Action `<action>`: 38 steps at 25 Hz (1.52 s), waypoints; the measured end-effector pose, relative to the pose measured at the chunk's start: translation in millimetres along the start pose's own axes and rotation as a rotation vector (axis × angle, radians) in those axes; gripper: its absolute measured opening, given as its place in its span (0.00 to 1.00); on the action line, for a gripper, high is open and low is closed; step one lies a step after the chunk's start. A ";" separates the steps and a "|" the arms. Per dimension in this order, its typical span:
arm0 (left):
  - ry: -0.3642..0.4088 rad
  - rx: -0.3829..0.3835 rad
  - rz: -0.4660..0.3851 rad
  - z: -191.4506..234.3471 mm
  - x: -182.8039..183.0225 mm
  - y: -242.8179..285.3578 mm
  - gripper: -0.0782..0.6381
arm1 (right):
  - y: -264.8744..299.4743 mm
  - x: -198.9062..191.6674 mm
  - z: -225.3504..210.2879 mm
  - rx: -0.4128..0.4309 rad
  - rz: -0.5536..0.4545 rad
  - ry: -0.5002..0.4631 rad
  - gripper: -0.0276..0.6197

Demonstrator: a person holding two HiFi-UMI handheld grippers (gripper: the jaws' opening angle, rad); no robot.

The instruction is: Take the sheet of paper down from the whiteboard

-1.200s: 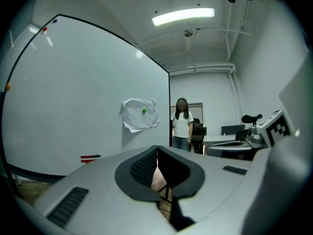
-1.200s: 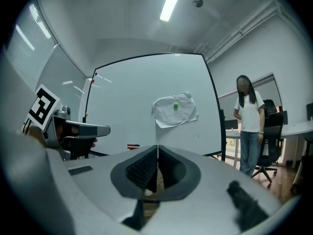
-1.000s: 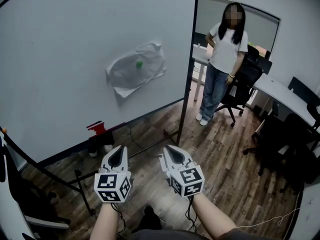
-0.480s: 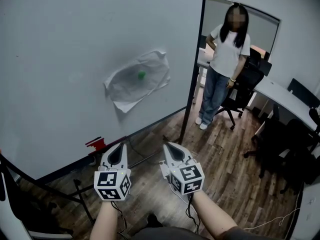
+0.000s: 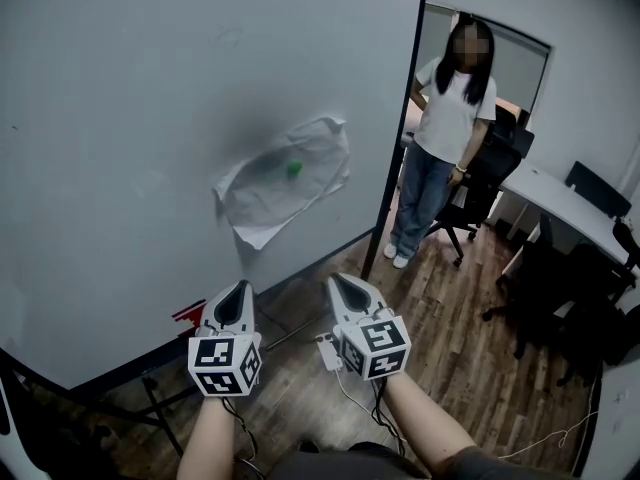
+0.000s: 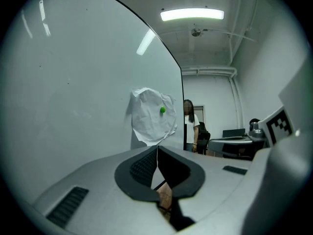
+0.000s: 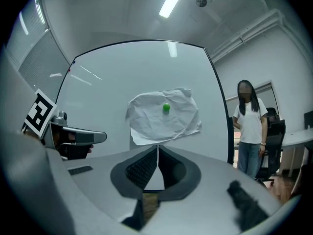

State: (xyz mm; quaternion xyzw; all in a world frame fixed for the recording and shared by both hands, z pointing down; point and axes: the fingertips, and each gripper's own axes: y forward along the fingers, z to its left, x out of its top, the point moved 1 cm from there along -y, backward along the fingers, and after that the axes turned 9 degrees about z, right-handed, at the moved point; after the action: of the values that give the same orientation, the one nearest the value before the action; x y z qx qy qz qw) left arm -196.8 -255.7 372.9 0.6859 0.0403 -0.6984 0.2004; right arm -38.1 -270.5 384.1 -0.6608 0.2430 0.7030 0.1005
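A large white whiteboard (image 5: 150, 118) on a black stand fills the left of the room. The crumpled white sheet of paper (image 5: 285, 176) is up on it, towards the board's right-hand side and not far from the black frame edge (image 5: 400, 138). A small round green magnet (image 5: 294, 169) pins the sheet near its upper middle. Its lower left corner hangs loose and curls a little off the board.

The person with the tools stands facing the board, one tool in each hand, held side by side and level. The left gripper (image 5: 238, 288) has its dark jaws pressed together with nothing between them, and the right gripper (image 5: 336, 280) is closed in the same way, also empty. Both point towards the board but sit low and well apart from the paper. From each gripper's own view the sheet lies straight ahead, just above the closed tips.

A small red object (image 5: 190, 315) sits by the foot of the board. On the brown wooden floor (image 5: 450, 328) under the right gripper lies a little white box with a cord (image 5: 327, 353), perhaps a power strip, though it is too small to tell for sure.

Past the board's edge, another person in a white T-shirt and jeans (image 5: 445, 138) stands watching, beside a black office chair (image 5: 490, 168) and a pale tabletop (image 5: 560, 203).
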 end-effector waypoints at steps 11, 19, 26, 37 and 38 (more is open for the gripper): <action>-0.007 0.027 0.011 8.7 -2.6 17.3 0.13 | 31.5 17.3 -8.2 0.036 -0.025 -0.040 0.08; -0.025 0.150 0.015 10.4 1.0 40.8 0.13 | 64.0 46.2 -29.0 0.120 -0.077 -0.098 0.08; -0.044 0.244 0.017 12.5 2.7 52.0 0.13 | 86.9 88.9 -36.6 0.201 -0.178 -0.139 0.08; -0.070 0.327 0.009 19.2 4.8 58.9 0.13 | 117.2 134.1 -29.3 0.254 -0.214 -0.267 0.21; -0.072 0.330 0.008 19.1 4.8 59.2 0.13 | 119.2 136.7 -28.8 0.250 -0.218 -0.277 0.22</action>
State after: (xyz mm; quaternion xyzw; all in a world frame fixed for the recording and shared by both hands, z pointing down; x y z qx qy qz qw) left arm -194.8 -317.4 382.2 0.6843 -0.0848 -0.7188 0.0889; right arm -82.5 -411.5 275.0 -0.5627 0.2392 0.7365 0.2894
